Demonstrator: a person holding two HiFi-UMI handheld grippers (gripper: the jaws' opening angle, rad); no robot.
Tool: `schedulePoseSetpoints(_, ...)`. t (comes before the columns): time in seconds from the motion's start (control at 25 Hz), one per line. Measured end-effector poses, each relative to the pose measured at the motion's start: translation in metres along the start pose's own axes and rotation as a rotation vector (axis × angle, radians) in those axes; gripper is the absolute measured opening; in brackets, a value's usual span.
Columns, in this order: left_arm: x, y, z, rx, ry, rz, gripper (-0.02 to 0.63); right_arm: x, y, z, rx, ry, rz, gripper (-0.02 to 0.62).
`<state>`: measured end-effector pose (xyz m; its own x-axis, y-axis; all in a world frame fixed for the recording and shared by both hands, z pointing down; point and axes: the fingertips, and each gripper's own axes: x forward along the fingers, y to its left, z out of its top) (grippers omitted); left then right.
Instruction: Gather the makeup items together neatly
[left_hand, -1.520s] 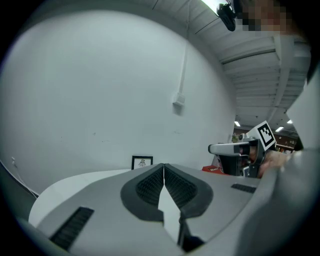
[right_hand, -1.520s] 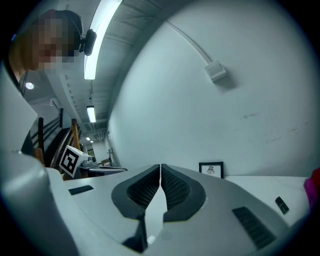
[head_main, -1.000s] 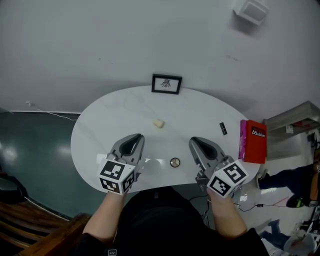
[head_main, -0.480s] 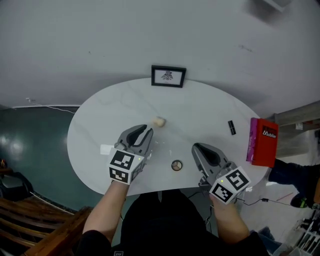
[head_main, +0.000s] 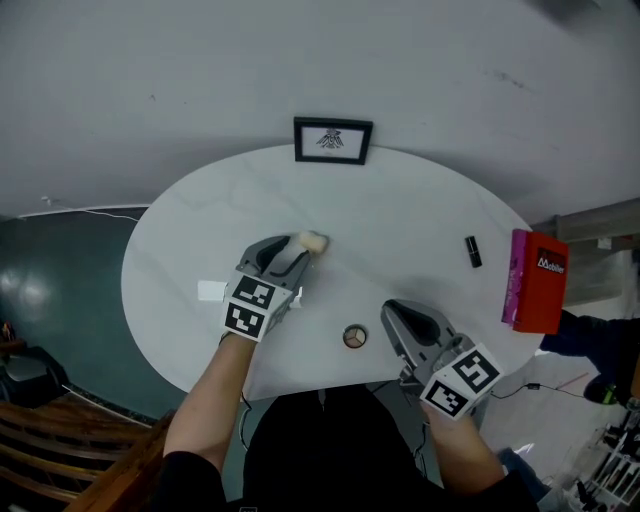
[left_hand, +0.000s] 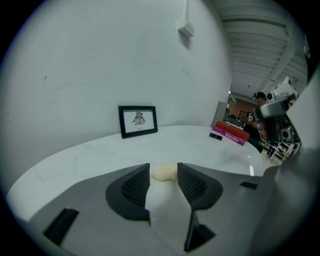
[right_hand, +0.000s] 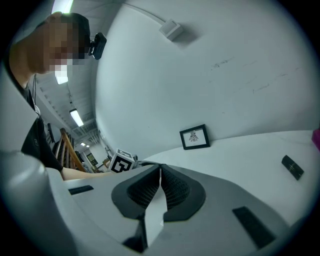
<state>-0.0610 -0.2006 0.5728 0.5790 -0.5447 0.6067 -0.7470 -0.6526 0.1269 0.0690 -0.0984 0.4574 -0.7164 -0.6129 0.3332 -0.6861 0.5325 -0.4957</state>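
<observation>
Makeup sponge (left_hand: 165, 172): a small, cream-coloured, rounded lump with a matt surface, lying on the white oval table (head_main: 420, 220) left of centre. The left gripper (head_main: 290, 248) has its jaws apart, having just been opening, with the sponge between their tips. The right gripper (head_main: 392, 312) is above the near edge with its jaws pressed together and empty. A round compact (head_main: 354, 337) lies just beside it. A black tube (head_main: 473, 251) lies well apart, near the red box (head_main: 540, 282).

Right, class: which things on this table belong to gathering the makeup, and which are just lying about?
Belong to the job: cream sponge, round compact, small black tube, probably lipstick.
Just lying about: framed picture, red book.
</observation>
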Motion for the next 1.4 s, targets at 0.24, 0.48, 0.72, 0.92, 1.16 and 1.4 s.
schedulePoseSetpoints(0.24,0.019,0.010,-0.011,-0.138,0.027,-0.001,0.180,0.002,-0.010,-0.006,0.020,0.011,-0.022,0.037)
schedulePoseSetpoints(0.48,0.025,0.007,-0.013,-0.267,0.048,0.026,0.240,0.005,-0.011,0.005,0.021,-0.001,-0.022,0.037)
schedulePoseSetpoints(0.72,0.030,0.006,-0.001,-0.351,0.034,0.036,0.250,0.004,-0.013,0.013,0.017,-0.004,-0.024,0.035)
schedulePoseSetpoints(0.92,0.036,0.006,-0.002,-0.352,0.063,0.057,0.250,0.002,-0.016,0.017,0.019,-0.004,-0.022,0.037)
schedulePoseSetpoints(1.16,0.043,-0.001,-0.007,-0.327,0.095,0.048,0.250,0.001,-0.020,0.021,0.018,-0.006,-0.019,0.037)
schedulePoseSetpoints(1.4,0.053,-0.028,-0.017,-0.250,0.161,-0.004,0.234,-0.003,-0.020,0.018,0.024,-0.006,-0.018,0.037)
